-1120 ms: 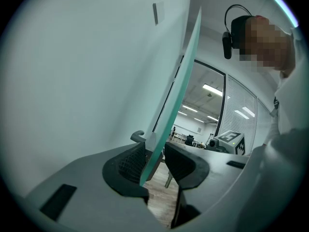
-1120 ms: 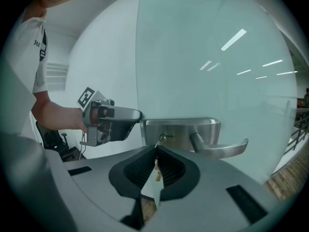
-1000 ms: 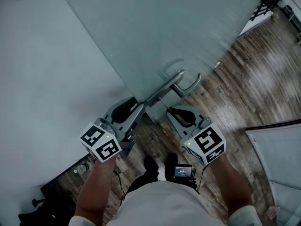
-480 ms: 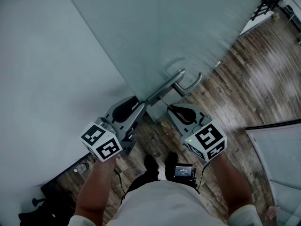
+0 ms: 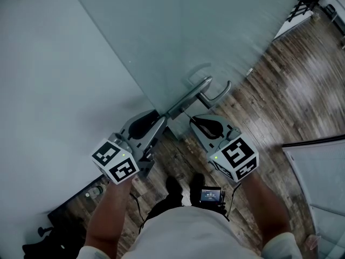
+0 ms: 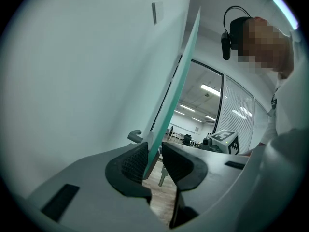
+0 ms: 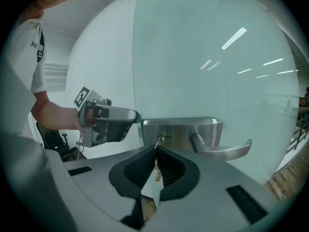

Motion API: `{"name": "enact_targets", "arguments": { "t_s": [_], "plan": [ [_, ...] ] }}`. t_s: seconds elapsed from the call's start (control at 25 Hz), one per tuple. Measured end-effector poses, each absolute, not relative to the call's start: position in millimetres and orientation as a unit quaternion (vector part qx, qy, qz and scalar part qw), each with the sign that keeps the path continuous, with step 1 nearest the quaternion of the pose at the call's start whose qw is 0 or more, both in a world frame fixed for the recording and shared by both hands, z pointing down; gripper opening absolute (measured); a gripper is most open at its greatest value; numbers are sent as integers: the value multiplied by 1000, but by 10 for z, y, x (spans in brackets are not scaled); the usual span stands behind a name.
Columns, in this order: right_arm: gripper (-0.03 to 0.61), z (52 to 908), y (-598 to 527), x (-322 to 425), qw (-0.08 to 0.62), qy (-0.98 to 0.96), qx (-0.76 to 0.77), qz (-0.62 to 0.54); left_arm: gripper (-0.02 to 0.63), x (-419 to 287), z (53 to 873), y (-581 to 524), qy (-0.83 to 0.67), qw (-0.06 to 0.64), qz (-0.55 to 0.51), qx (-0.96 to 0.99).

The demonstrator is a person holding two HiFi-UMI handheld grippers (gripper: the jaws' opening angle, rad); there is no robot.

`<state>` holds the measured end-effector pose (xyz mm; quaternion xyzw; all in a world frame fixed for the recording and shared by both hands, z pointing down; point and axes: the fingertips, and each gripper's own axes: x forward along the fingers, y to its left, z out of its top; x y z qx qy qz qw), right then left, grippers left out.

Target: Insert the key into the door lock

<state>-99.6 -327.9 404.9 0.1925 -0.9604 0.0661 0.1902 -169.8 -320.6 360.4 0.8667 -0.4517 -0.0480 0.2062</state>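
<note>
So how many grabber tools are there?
2. The left gripper is at the glass door edge, which sits between its jaws as they have just been closing. The right gripper holds the key at the lock.

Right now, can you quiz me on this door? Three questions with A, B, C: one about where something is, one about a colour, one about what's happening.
1. In the right gripper view, where is the keyhole?
A. Left of the lever handle
B. Right of it
C. Above it

2. What colour is the floor?
A. White
B. Brown wood
C. Red

3. What is the right hand-held gripper doing?
A. Open, empty
B. Gripping the lever
C. Shut on the key

Answers:
1 A, the hole sits in the lock plate, left of the lever.
2 B, brown planks show beside the glass door.
3 C, its pads pinch the key.
</note>
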Motion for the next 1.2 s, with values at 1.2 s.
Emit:
{"name": "enact_targets", "arguments": {
  "t_s": [1.2],
  "plan": [
    [21, 4070, -3366, -1120, 201, -960, 192, 39, 98, -1697, 3612, -3213, -438, 214, -53, 871]
  ]
}}
